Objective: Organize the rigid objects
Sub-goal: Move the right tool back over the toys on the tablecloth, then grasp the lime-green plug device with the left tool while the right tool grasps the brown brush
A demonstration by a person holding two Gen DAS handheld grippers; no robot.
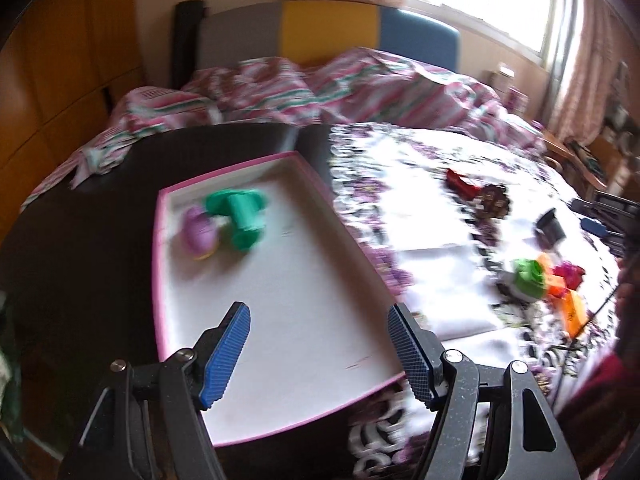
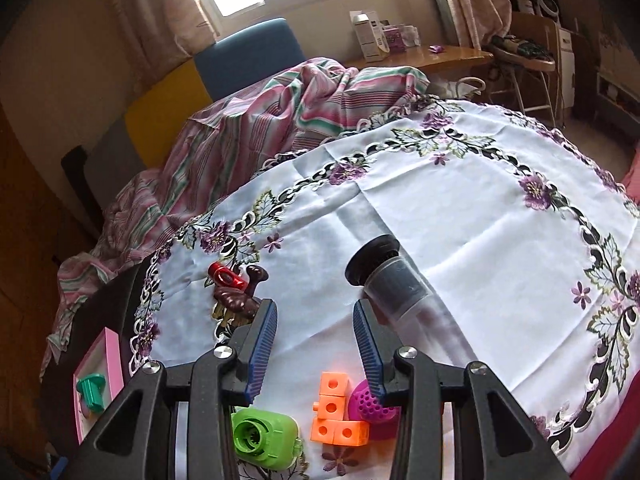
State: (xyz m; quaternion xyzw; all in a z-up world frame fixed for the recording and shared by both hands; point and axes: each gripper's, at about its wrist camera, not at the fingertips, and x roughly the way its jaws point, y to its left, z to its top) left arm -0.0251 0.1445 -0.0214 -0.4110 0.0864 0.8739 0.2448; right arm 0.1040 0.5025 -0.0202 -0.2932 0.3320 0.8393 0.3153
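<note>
Left tongs [image 1: 320,354] stand apart, empty, above the pink tray [image 1: 280,280] holding two toys. Right tongs [image 2: 315,344] stand apart, empty, over the tabletop [image 2: 460,208] near orange blocks [image 2: 335,416], green piece [image 2: 264,436] and dark cylinder [image 2: 390,276].

No text, label or number can be read in either view; print on the white box [image 2: 370,36] by the window is too small.

The near half of the pink-rimmed tray [image 1: 280,280] lies bare; only a green piece [image 1: 240,216] and a purple piece [image 1: 199,232] crowd its far corner. On the worktop's cloth [image 2: 460,216], wide open room lies beyond the black-capped tube [image 2: 390,280]; orange blocks [image 2: 336,416] and a green part [image 2: 264,440] cluster near.
</note>
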